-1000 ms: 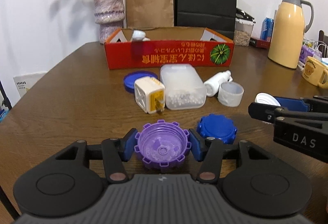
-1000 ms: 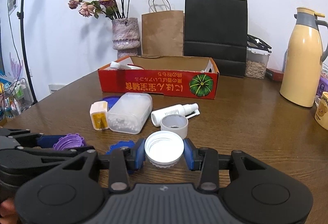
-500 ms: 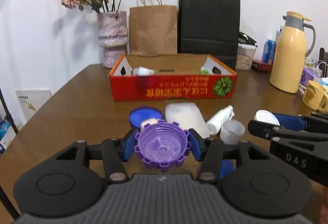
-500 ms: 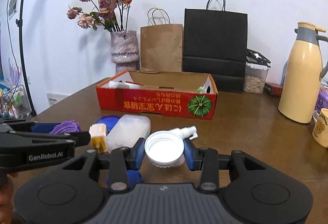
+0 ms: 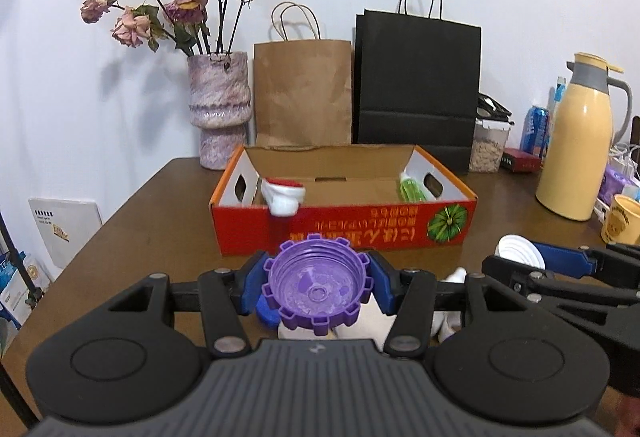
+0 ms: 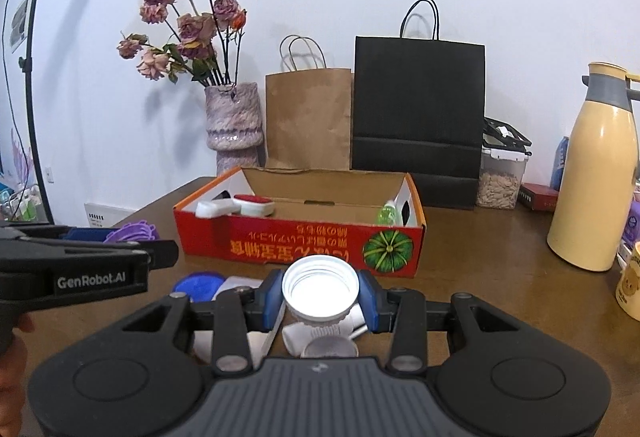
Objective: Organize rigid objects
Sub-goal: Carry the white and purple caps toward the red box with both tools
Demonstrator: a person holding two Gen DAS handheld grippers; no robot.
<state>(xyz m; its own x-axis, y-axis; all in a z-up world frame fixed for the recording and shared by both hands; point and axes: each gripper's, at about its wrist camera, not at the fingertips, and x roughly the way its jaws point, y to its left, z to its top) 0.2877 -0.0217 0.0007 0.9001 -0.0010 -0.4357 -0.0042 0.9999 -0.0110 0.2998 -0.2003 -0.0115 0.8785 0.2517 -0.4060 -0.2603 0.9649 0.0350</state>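
left wrist view: the left gripper (image 5: 318, 287) has its jaws clamped on a purple cap (image 5: 317, 291), open side up, its notched rim pressed between the two blue pads (image 5: 252, 283). the cap is held above the counter (image 5: 160, 221), in front of the red box (image 5: 344, 227) and near its front wall. inside the red box, a white and red item (image 5: 283, 195) leans at the left end and a green item (image 5: 412, 189) lies at the right end. under the held cap, in front of the box, a blue lid (image 5: 267, 311) and pale things lie on the counter, mostly hidden by the gripper. the right gripper (image 5: 532, 257) shows to the right of the box front, carrying a white cap (image 5: 518, 249). behind the box stand a vase of dried roses (image 5: 220, 109), a brown paper bag (image 5: 302, 91) and a black paper bag (image 5: 418, 89); a yellow thermos (image 5: 580, 141) stands to the right of the box.

right wrist view: the right gripper (image 6: 320, 295) has its jaws clamped on the white cap (image 6: 320, 287), open side up, held above the counter (image 6: 480, 249) just in front of the red box (image 6: 304, 241). the left gripper (image 6: 120, 249) comes in from the left of the box, the purple cap (image 6: 132, 231) in its jaws. a blue lid (image 6: 200, 285) lies on the counter in front of the box's left half; white things below the held cap are partly hidden.
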